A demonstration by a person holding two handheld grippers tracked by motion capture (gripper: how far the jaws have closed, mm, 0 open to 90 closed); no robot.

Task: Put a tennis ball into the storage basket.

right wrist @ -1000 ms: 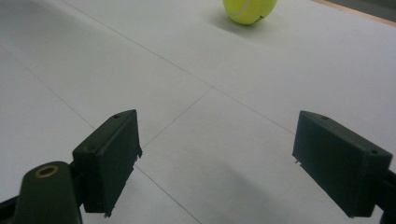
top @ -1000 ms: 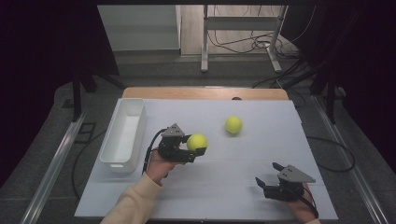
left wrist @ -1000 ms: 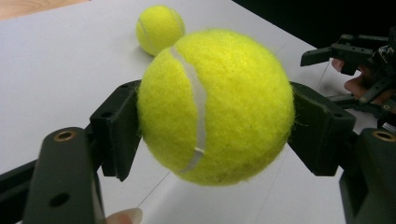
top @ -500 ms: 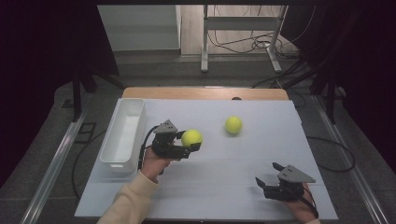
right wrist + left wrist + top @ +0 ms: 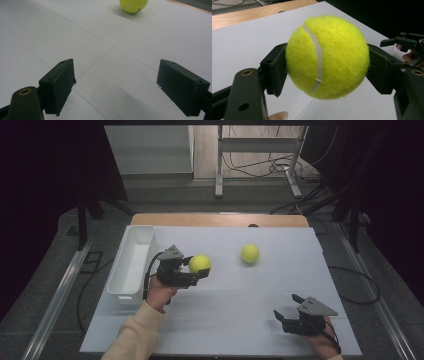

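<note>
**Ball in my left jaws, bin just to the left**

The tennis ball (image 5: 199,263) sits clamped between my left jaws, one pad pressed on each side, its white seam curving down the face toward me. It rides clear of the white worktop (image 5: 225,320), left of centre, just right of the white bin (image 5: 131,265). My left gripper (image 5: 197,270) is closed on it as far as the ball allows.

I judge the step in hand to be carrying this ball over to the bin. To do it well I would keep the squeeze steady, since felt over a springy shell can slip if I ease off. I would lift high enough to clear the bin's right wall, stop over the middle of the trough, come low, and only then part the jaws, so the ball cannot bounce out.

A second tennis ball (image 5: 250,253) rests on the worktop farther right. My right gripper (image 5: 286,312) waits at the near right corner, jaws wide apart and holding nothing.

I can read no brand, label or writing on either ball, the bin or the worktop.
</note>
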